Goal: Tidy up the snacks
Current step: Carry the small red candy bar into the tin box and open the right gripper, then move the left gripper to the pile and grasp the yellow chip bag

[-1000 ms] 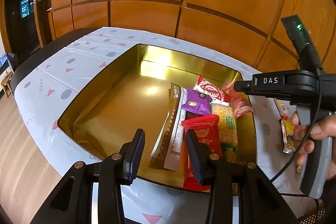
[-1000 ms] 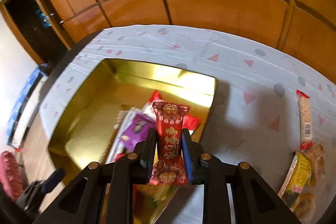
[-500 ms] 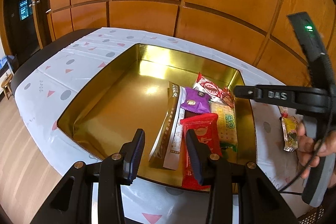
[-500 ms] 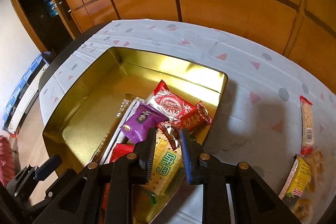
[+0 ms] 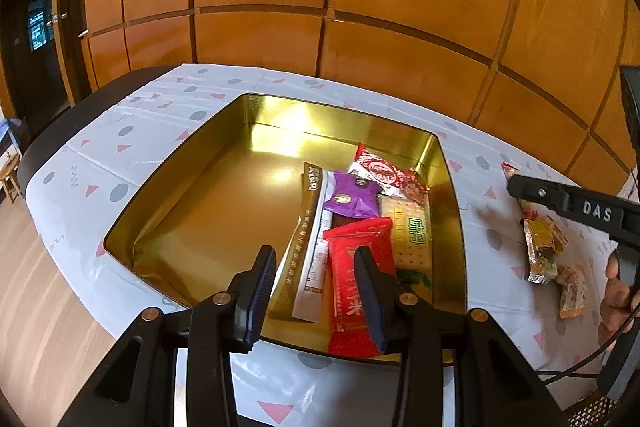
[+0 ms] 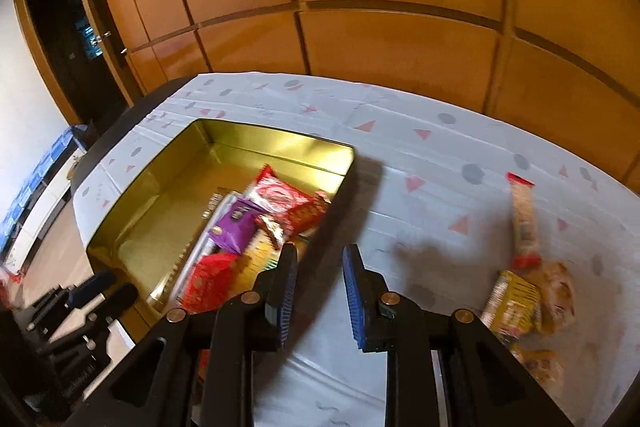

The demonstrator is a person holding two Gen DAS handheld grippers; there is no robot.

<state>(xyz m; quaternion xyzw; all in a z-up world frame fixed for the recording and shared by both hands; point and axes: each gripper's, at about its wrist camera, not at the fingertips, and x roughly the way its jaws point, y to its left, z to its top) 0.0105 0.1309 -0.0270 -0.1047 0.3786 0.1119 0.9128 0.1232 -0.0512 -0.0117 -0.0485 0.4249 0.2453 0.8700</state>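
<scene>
The left gripper (image 5: 316, 291) hangs over the near rim of the shallow gold-coloured metal tin (image 5: 248, 131), its jaws spread wide with nothing between them; the tin sits on a white tablecloth printed with pink triangles and grey dots (image 5: 100, 163). Inside the tin the snacks are gathered at the 3 o'clock side, its 9 o'clock half bare gold; a long brown-and-white stick sachet (image 5: 306, 239) lies lengthwise; a red foil wrapper (image 5: 352, 279) lies just beside it toward 3 o'clock, its near end partly hidden by the left gripper's finger; a purple pouch (image 5: 352, 199) sits toward 12 o'clock of these; a yellow cracker pack with green lettering (image 5: 412, 239) lies against the tin's 3 o'clock wall; a red-and-white wrapped bar (image 5: 376, 169) and a small dark red wrapped sweet (image 5: 414, 187) lie in the far corner at about 1 o'clock. The right gripper (image 6: 320, 291) is over the tablecloth just outside the tin's 3 o'clock wall, its blue-padded jaws parted and holding nothing. At its 2 to 3 o'clock, well apart from the tin, loose snacks lie on the cloth: a long pale cracker stick with red ends (image 6: 524, 219), a yellow packet (image 6: 514, 301) and a clear-wrapped brownish pastry (image 6: 560, 291), the last two touching; this view is blurred, so finer detail cannot be told.
</scene>
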